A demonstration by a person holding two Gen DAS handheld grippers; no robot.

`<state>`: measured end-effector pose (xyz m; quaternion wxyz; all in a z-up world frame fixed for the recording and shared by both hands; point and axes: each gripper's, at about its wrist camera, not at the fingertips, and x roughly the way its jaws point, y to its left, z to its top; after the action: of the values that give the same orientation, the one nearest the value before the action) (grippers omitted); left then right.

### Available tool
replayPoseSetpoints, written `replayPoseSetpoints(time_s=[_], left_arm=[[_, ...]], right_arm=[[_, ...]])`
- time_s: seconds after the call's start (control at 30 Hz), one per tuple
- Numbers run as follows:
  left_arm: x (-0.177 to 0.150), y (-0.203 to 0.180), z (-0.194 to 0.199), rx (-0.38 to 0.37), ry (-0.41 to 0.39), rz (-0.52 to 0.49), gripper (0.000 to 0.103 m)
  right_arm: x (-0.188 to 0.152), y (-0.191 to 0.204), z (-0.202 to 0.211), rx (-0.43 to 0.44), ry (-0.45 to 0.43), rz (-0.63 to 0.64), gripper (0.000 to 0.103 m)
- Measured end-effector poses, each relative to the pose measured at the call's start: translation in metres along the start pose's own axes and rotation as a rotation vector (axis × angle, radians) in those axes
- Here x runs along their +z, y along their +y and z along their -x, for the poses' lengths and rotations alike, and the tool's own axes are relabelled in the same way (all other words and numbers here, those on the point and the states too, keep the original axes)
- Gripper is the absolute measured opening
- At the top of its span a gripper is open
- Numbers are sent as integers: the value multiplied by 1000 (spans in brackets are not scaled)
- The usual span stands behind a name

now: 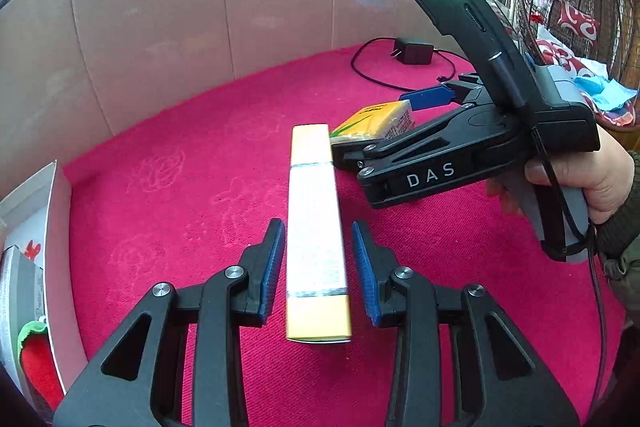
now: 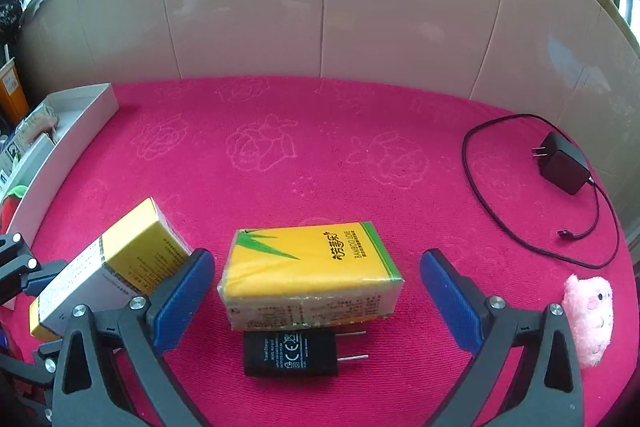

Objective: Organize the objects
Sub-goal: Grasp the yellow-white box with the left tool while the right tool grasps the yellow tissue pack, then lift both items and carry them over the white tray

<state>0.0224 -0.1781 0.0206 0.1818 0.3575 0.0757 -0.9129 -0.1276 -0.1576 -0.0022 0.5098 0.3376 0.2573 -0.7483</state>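
A: Where's the box?
B: Long yellow-and-white box (image 1: pixel 316 231) on the red cloth (image 1: pixel 192 163), lengthwise away from me, between my left gripper (image 1: pixel 319 269), spread wide, gripping nothing.
A: Obstacles?
B: Tissue pack (image 2: pixel 310 277) beside its far end; my right gripper (image 2: pixel 316 301) straddles that, also open.

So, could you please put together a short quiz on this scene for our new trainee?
1. True or false: the left gripper is shut on the long yellow and white box.
2. What lies nearest the right gripper's open jaws: A) the pink plush toy, B) the yellow tissue pack, C) the black charger with cable?
3. Fill in: the small black plug adapter lies right in front of the ____.

Key: 1 false, its jaws stand open on either side of the box; 2 B; 3 yellow tissue pack.
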Motion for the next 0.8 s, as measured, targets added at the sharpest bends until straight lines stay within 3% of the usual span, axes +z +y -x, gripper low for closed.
replayPoseSetpoints(time_s=[0.03, 0.07, 0.1, 0.43, 0.63, 0.8], left_arm=[[1, -1, -1, 3, 2, 0, 32], [1, -1, 0, 7, 2, 4, 20], [0, 0, 3, 10, 2, 13, 20], [-13, -1, 32, -36, -49, 57, 20], [-8, -17, 70, -55, -125, 39, 20], [-4, -20, 105, -58, -191, 46, 20]], right_arm=[[-1, 0, -1, 2, 0, 3, 100], [-2, 0, -3, 4, 0, 7, 93], [-4, -1, -3, 8, -2, 6, 72], [-12, -5, 52, -6, -173, -110, 72], [-21, 6, 105, -6, -289, -170, 72], [-19, 16, 129, -5, -333, -185, 72]])
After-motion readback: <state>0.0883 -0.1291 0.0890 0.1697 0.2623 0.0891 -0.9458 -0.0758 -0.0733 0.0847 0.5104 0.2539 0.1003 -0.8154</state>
